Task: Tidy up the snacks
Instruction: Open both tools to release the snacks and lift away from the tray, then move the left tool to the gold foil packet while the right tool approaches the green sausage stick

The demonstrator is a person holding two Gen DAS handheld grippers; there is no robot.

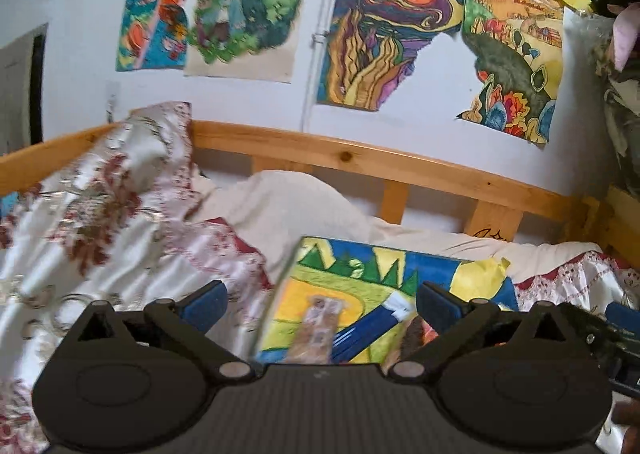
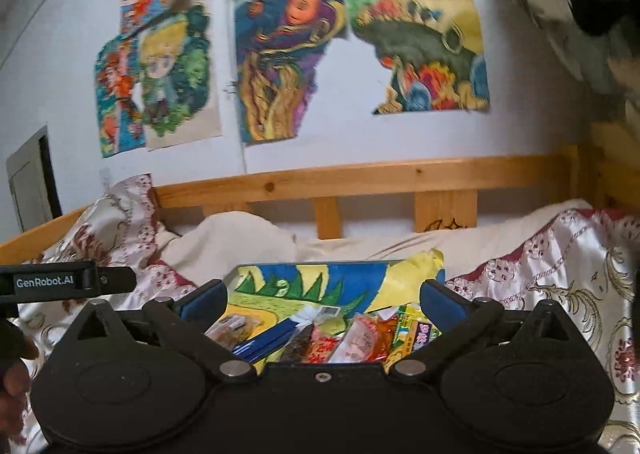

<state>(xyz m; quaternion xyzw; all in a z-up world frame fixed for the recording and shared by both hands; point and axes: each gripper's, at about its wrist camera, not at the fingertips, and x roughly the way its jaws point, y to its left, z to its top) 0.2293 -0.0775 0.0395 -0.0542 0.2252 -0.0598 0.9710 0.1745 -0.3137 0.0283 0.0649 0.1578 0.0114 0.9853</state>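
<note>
Fingers (image 1: 438, 306) of the left gripper (image 1: 322, 308) stand wide apart with nothing between them, and those of the right gripper (image 2: 324, 304) are spread just as wide and just as empty — both tools hang above a bed (image 2: 520, 254) without touching anything. No earlier picture is at hand. Below them the snacks (image 2: 360, 342) lie in a loose heap of red, yellow and clear wrappers on a painted board (image 2: 280, 286), a flat panel in blue, yellow and green that rests on the bedding. A blue packet (image 1: 360, 330) and a pale brown one (image 1: 316, 330) lie on the board's left part, slightly apart from the heap. Around the board spreads a white satin bedspread (image 1: 100, 214) with dark red flowers, and a cream pillow (image 1: 288, 206) sits behind it against a wooden rail (image 1: 360, 158). Above the rail, colourful drawings (image 1: 384, 26) are stuck to a white wall — the left tool's black body (image 2: 60, 282) shows at the right camera's left edge.
</note>
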